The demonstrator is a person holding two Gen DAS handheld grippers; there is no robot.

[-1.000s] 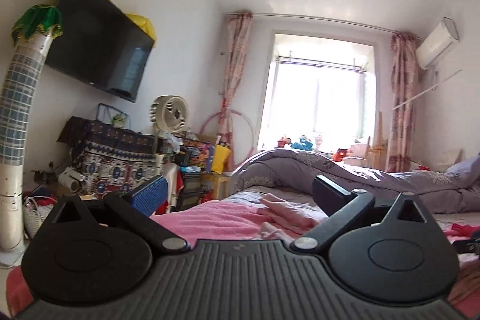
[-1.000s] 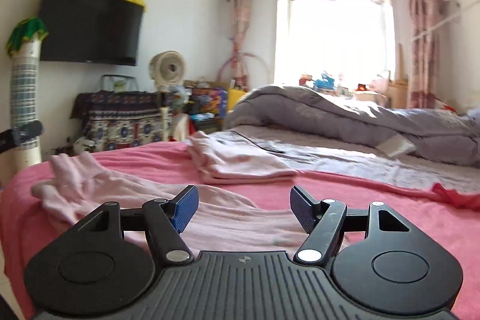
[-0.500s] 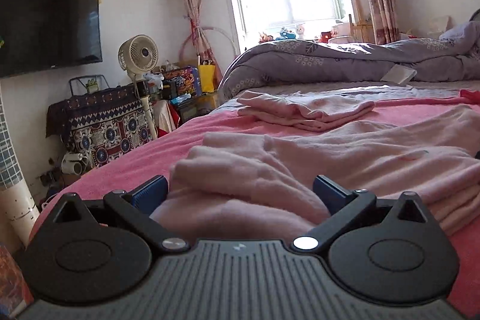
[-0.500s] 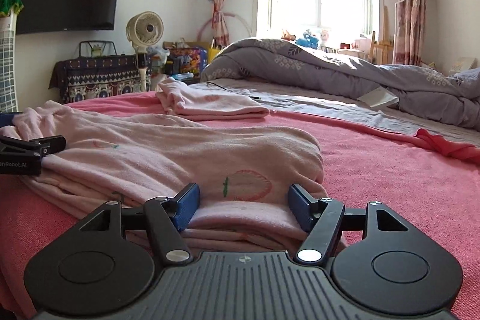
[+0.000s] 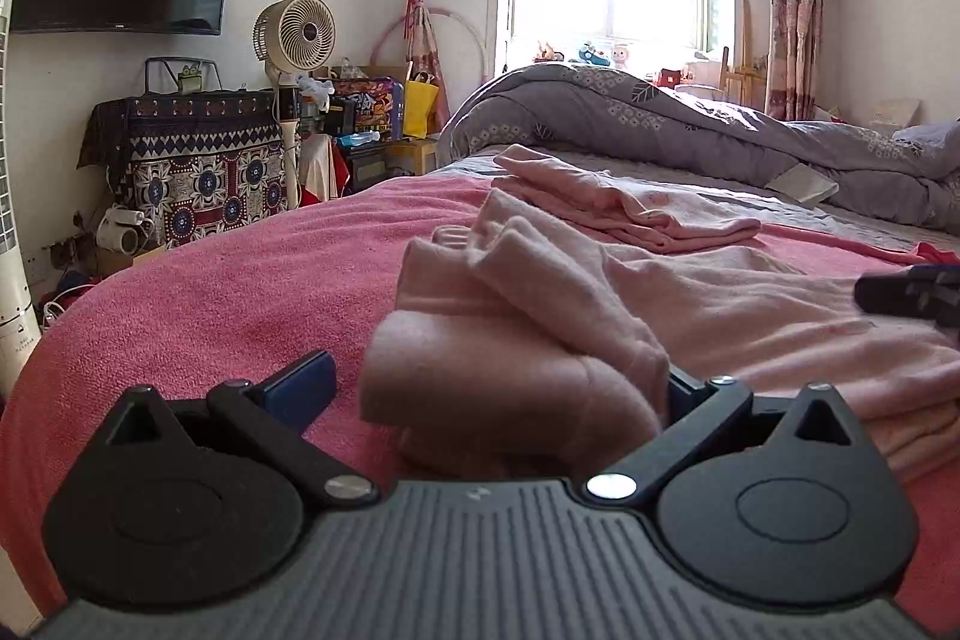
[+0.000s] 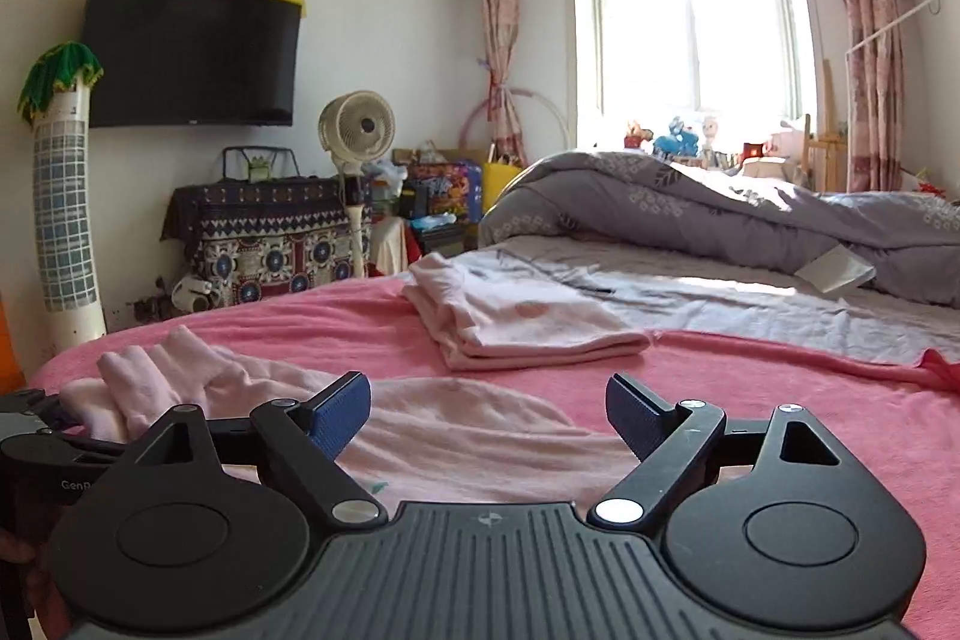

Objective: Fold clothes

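A pale pink garment (image 5: pixel 750 316) lies spread on the pink bed cover (image 5: pixel 210 310). Its bunched, folded-over end (image 5: pixel 504 370) sits between the fingers of my left gripper (image 5: pixel 489 388), which stands open. That end touches the right finger, while the left blue pad (image 5: pixel 300 388) is clear of it. My right gripper (image 6: pixel 486 409) hovers over the same garment (image 6: pixel 456 436) with its jaws opening wide and nothing pressed between them. A folded pink garment (image 6: pixel 516 322) rests farther back. Each view catches the other gripper at its edge: the right gripper (image 5: pixel 906 292) and the left gripper (image 6: pixel 30 436).
A grey flowered duvet (image 6: pixel 750 208) is heaped at the far side of the bed, with a white card (image 6: pixel 834 268) on it. Left of the bed stand a patterned cabinet (image 6: pixel 270 238), a pedestal fan (image 6: pixel 357 130), a wall television (image 6: pixel 192 46) and a tall tower fan (image 6: pixel 60 220).
My right gripper has spread its jaws and lifted back off the garment it straddled. The left gripper swung down from the room onto the garment's bunched end.
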